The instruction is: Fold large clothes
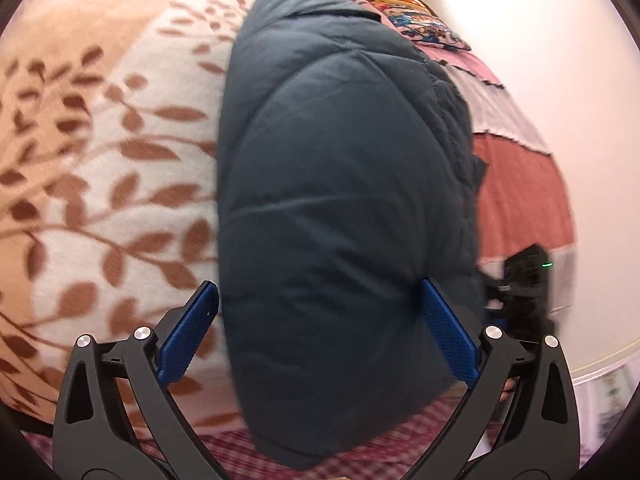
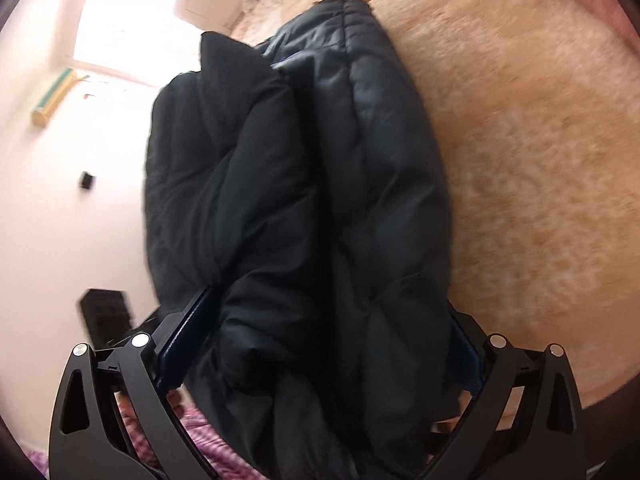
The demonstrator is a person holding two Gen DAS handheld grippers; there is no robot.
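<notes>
A bed fills most of both views, spread with a plush blanket point(image 1: 120, 152) in cream and tan, printed with brown leafy branches. Past it, along the pale pink wall point(image 1: 560, 60), lies a striped cover point(image 1: 520, 192) in rust, grey and pink bands, and at the far end sits a pile of bright patterned pillows point(image 1: 420, 20). The right wrist view shows a bright window point(image 2: 132, 16) in the wall and a small dark fitting point(image 2: 86, 180) below it. A pink checked cloth point(image 1: 380, 440) shows at the near edge. No writing can be read.

The jacket point(image 1: 344, 184), a dark blue quilted puffer, is bunched into a thick folded bundle that rests on the blanket and reaches toward the near edge. Its stitched panels are puffy and creased; one ribbed edge shows at the far end in the right view.

The left gripper point(image 1: 320, 340) has its blue fingers point(image 1: 188, 336) spread wide, one on each side of the jacket's near end. The right gripper point(image 2: 320, 344) straddles the bundle, fingers point(image 2: 188, 332) wide and pressed against the thick fabric on both sides.
</notes>
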